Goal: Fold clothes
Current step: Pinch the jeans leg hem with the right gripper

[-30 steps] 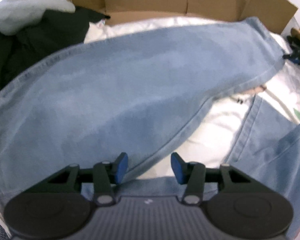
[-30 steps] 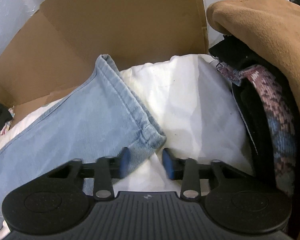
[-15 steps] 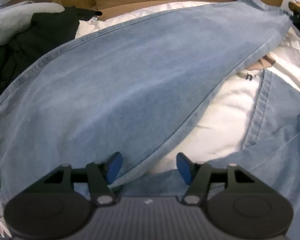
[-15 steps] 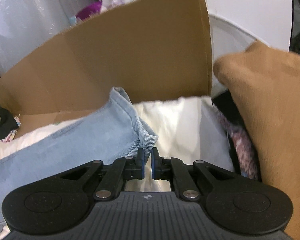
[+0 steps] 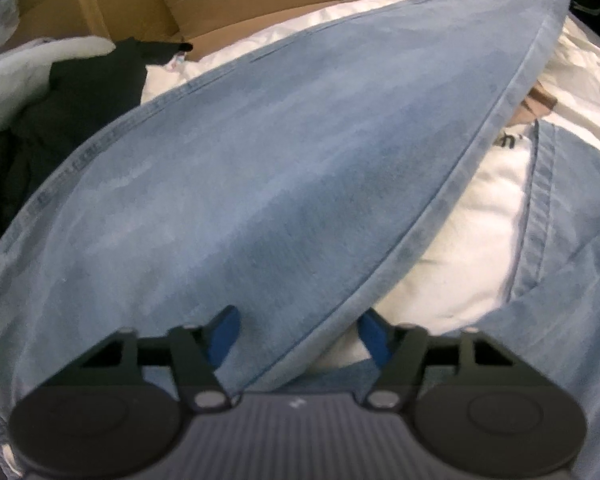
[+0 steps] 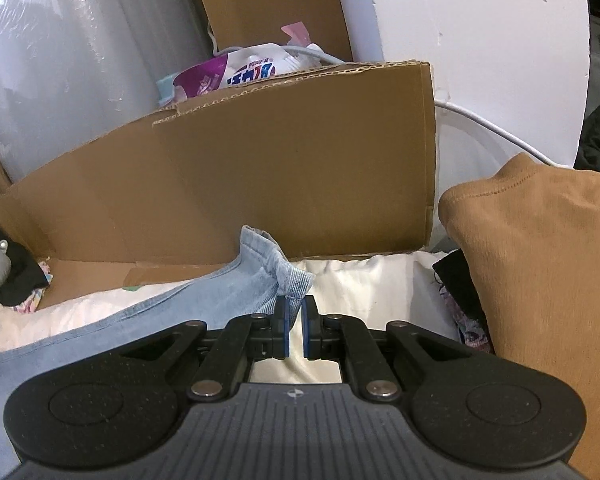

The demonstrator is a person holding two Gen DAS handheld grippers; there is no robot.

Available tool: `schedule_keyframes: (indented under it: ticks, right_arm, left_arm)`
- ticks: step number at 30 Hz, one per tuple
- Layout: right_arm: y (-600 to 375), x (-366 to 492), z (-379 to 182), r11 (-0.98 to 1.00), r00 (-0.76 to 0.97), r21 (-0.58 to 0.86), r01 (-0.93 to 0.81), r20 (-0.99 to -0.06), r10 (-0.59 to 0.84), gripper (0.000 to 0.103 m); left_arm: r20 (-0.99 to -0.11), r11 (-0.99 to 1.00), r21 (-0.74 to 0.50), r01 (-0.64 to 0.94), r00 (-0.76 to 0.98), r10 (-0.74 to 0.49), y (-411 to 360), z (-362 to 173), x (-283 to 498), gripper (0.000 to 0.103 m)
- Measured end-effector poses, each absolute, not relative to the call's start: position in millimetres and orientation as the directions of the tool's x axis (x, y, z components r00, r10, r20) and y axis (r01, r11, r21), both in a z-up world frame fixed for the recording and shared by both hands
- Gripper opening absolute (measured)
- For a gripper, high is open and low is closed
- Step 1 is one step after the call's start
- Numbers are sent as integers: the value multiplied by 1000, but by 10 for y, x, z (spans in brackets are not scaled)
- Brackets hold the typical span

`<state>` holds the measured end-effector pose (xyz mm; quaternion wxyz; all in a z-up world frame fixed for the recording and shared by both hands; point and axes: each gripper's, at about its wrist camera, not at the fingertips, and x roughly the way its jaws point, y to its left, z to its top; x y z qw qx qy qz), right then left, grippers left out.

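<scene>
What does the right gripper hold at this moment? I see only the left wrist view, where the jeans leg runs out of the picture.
Observer: The right gripper is shut on the hem corner of the jeans leg.
Operator: Is the hem off the surface?
Observer: It seems so; the corner is bunched up above the white bedding.
Operator: What lies to the right of it?
Observer: A tan garment, piled beside the bedding.
</scene>
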<state>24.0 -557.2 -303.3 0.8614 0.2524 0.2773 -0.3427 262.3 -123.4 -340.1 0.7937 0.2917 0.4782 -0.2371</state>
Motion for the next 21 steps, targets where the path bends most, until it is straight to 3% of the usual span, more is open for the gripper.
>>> schedule_keyframes:
  ticks: [5,10,16,19,21]
  right_arm:
    - [-5587,195,-3040,632,606,243,736,-653,-454,4]
    - [-5593,205,-3112,634,589,226,740,-671,-450,4]
    - [-5615,210,-3316,623,559,211,753,-705,-437,4]
    - [-5620,222,-3406,623,547,199,757,-715,-436,4]
    - [-5629,237,-3456,622,540,194,758,-721,-434,4]
  left_arm:
    - [-900,749,128,650,394,-188,-1087,-3089,2699,45]
    - [-902,773,37,634,353,-247,-969,-2899,2747,45]
    - [-898,800,14,600,360,-254,-867,-2849,2757,45]
    - [-913,780,15,626,327,-244,-896,-2920,2696,35]
    - [-915,766,1,643,310,-259,-913,-2936,2639,35]
